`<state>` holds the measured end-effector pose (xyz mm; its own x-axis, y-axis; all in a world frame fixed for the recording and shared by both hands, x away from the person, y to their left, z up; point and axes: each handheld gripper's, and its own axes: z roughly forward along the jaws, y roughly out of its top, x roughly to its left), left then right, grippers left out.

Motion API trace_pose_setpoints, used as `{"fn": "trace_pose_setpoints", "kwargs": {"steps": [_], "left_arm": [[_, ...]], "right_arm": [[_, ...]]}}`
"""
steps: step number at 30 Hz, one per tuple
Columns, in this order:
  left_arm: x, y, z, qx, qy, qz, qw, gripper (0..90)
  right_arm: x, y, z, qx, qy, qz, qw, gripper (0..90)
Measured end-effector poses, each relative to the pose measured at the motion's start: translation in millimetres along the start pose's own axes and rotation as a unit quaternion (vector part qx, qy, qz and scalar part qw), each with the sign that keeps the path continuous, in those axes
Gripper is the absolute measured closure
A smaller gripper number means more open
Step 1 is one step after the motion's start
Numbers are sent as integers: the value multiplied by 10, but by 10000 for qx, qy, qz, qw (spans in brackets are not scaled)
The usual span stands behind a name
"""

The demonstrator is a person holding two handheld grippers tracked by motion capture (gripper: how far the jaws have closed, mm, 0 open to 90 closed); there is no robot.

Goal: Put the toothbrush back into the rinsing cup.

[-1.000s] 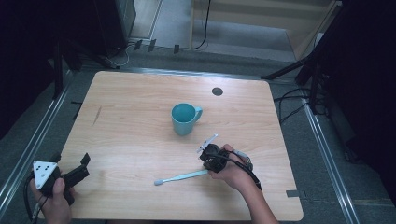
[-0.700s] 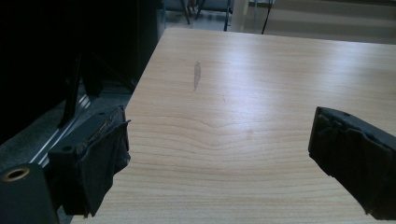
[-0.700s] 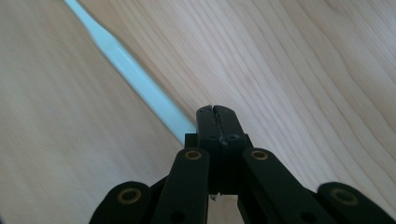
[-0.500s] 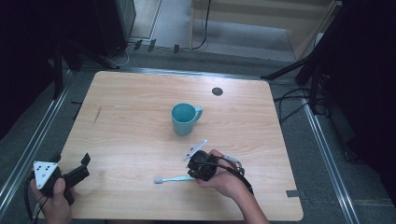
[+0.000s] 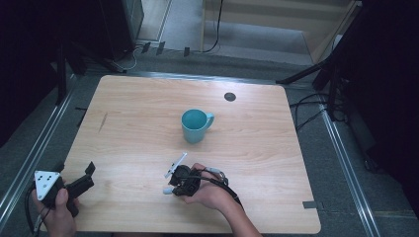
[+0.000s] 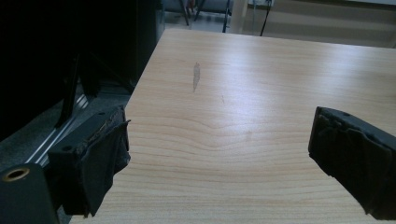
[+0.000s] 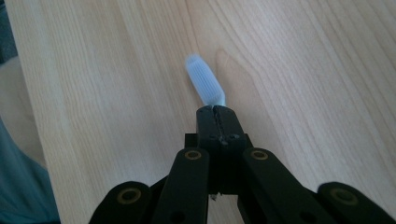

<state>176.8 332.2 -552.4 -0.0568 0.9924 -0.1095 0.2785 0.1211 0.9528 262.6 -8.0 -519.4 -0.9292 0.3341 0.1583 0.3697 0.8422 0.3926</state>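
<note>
Your right tongs (image 5: 174, 183) have slid left, farther from the mug (image 5: 195, 125), clenched on the toothbrush (image 7: 205, 86): light, stiff, slippery; grip mid-handle. Left tongs (image 5: 85, 177) released.

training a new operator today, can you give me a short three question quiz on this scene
1. True or false: the right gripper is shut on the toothbrush.
2. What stands upright near the middle of the table?
3. The left gripper is: A) shut on the mug, B) open with nothing between its pads, C) resting in the mug.

Key: 1 true. 2 the teal mug, handle pointing right in the high view. 3 B.
</note>
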Motion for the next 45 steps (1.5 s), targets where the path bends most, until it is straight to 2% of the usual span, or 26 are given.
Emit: {"fn": "trace_pose_setpoints", "kwargs": {"steps": [5, 8, 11, 12, 13, 14, 16, 18, 19, 20, 21, 22, 23, 25, 28, 34, 45], "left_arm": [[-1, 0, 0, 9, 3, 4, 10000, 52], [-3, 1, 0, 11, 8, 10, 10000, 52], [-4, 1, 1, 8, 10, 17, 10000, 52], [-4, 1, 0, 9, 8, 19, 10000, 52], [-4, 1, 0, 9, 8, 19, 10000, 52], [-4, 1, 1, 8, 10, 15, 10000, 52], [-3, 0, 1, 7, 10, 9, 10000, 52], [-2, 1, 1, 14, 8, 6, 10000, 52], [-2, 1, 1, 14, 8, 6, 10000, 52], [-2, 1, 1, 12, 6, 4, 10000, 52], [-2, 1, 1, 12, 6, 4, 10000, 52], [-2, 1, 3, 0, 1, -6, 10000, 52], [0, 2, 4, 1, 2, 3, 10000, 52], [-2, 1, 4, 0, 6, 3, 10000, 52], [-5, 1, 3, 4, 14, 12, 10000, 52], [-11, 1, 3, -5, 21, 33, 10000, 52], [-8, 0, 2, -9, 19, 27, 10000, 52]], "right_arm": [[-71, 13, 7, -139, 4, 211, 9997, 900], [-179, 8, -7, -280, -129, 491, 9983, 900], [-233, 2, -17, -352, -215, 602, 9973, 900], [-307, -8, -29, -465, -372, 783, 9951, 900], [-307, -8, -29, -465, -372, 783, 9951, 900], [-387, -28, -67, -591, -590, 997, 9915, 900], [-410, -36, -80, -619, -644, 1020, 9908, 900], [-555, -119, -208, -803, -952, 1286, 9838, 900], [-555, -119, -208, -803, -952, 1286, 9838, 900], [-643, -201, -308, -868, -1100, 1408, 9801, 900], [-643, -201, -308, -868, -1100, 1408, 9801, 900], [-679, -246, -359, -870, -1185, 1457, 9783, 900], [-723, -338, -448, -777, -1380, 1527, 9755, 900], [-733, -375, -475, -720, -1440, 1504, 9754, 900], [-703, -577, -569, -537, -1476, 1472, 9766, 900], [-591, -782, -533, -335, -1422, 1386, 9795, 900], [-376, -850, -468, -232, -1091, 1195, 9865, 900]]}}
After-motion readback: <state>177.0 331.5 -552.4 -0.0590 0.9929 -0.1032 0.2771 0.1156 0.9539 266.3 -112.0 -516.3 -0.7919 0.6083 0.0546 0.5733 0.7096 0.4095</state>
